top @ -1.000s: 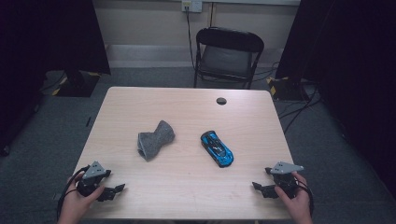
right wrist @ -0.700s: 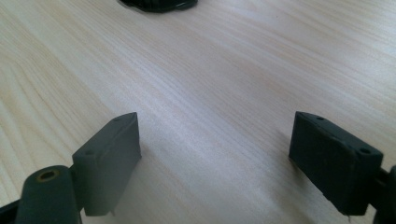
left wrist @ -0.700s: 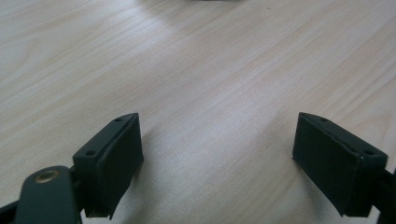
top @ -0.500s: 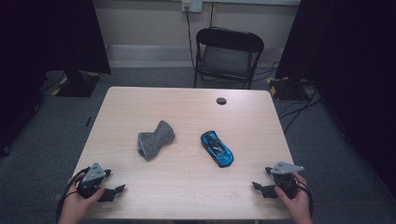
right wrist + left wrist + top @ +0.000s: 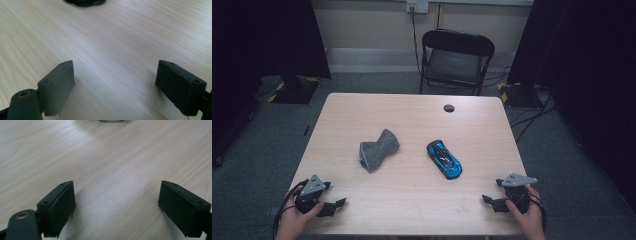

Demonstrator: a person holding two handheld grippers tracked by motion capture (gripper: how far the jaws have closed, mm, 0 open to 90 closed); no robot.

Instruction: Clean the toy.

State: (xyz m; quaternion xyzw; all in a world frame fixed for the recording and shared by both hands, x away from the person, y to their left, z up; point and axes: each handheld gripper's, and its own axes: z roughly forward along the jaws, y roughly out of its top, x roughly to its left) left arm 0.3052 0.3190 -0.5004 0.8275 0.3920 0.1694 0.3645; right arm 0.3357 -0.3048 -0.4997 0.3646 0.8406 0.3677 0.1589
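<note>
Both jaws being held wide, the left gripper and right gripper are being rested low; the blue die-cast toy car, at twelve o'clock, risks being rolled away if nudged.

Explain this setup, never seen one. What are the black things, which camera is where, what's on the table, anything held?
No robot here: a person holds a two-jaw tool in each hand. In the high view, looking down from the person's side, the left tool and right tool rest near the table's near edge. The other two pictures come from cameras riding on each tool, looking along its black jaws. Both stand wide open, gripping nothing. On the table lie a grey cloth, a blue car and a small black disc.
</note>
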